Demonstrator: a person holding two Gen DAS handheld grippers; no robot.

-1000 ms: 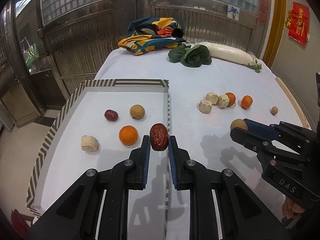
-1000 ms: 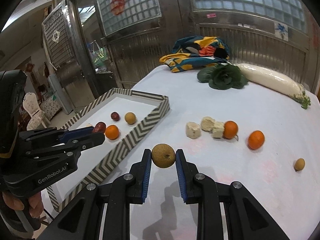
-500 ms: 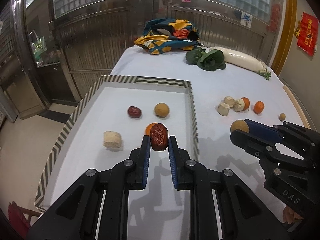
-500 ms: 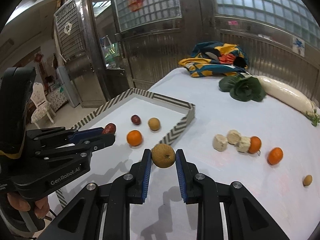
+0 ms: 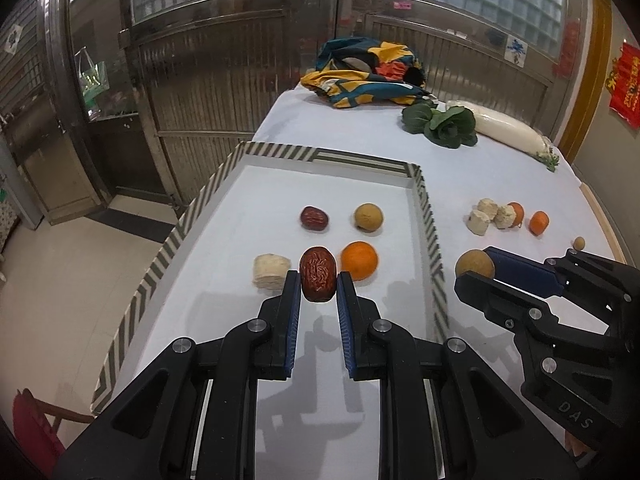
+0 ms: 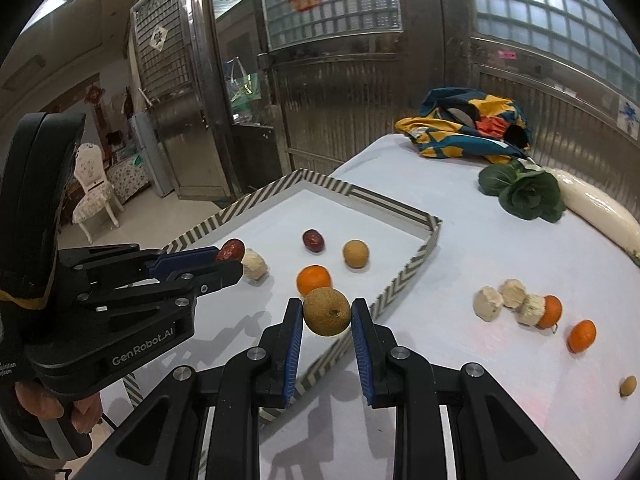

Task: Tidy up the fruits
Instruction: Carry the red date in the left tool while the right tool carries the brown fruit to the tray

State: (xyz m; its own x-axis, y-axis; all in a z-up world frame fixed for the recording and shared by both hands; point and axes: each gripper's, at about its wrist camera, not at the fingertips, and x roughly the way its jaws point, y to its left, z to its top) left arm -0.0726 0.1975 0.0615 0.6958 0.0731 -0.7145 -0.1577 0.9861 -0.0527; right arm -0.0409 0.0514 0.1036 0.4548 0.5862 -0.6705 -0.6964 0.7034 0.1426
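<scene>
The job looks roughly half done, judging by how the fruit is spread. Inside the striped tray (image 5: 424, 200) four pieces already lie in two loose rows: a red date (image 5: 314, 218) beside a brown longan (image 5: 368, 218) at the back, and a pale sugarcane chunk (image 5: 270, 271) with a mandarin (image 5: 359, 261) nearer the camera. The left gripper (image 5: 318, 294) is clamped tight on a second, wrinkled date (image 5: 318, 274), holding it above the tray floor between the sugarcane chunk and the mandarin, so it appears ready to be set down in that gap. The right gripper (image 6: 326, 322) is likewise closed firmly on a round brown longan (image 6: 327, 311), which hangs over the tray's near corner, just in front of the mandarin in that view. Out on the white desk (image 6: 460, 360) there remain three pale sugarcane chunks (image 6: 507, 300) huddled together, one touching a mandarin (image 6: 551, 311), another mandarin (image 6: 581, 336) a little apart, and one small longan (image 6: 628, 386) off by itself. Once the two held pieces are released, six are left to bring across. The leafy green (image 6: 526, 196), white radish (image 6: 600, 212) and bundled cloth (image 6: 464, 128) at the far end are probably not part of the sorting.
</scene>
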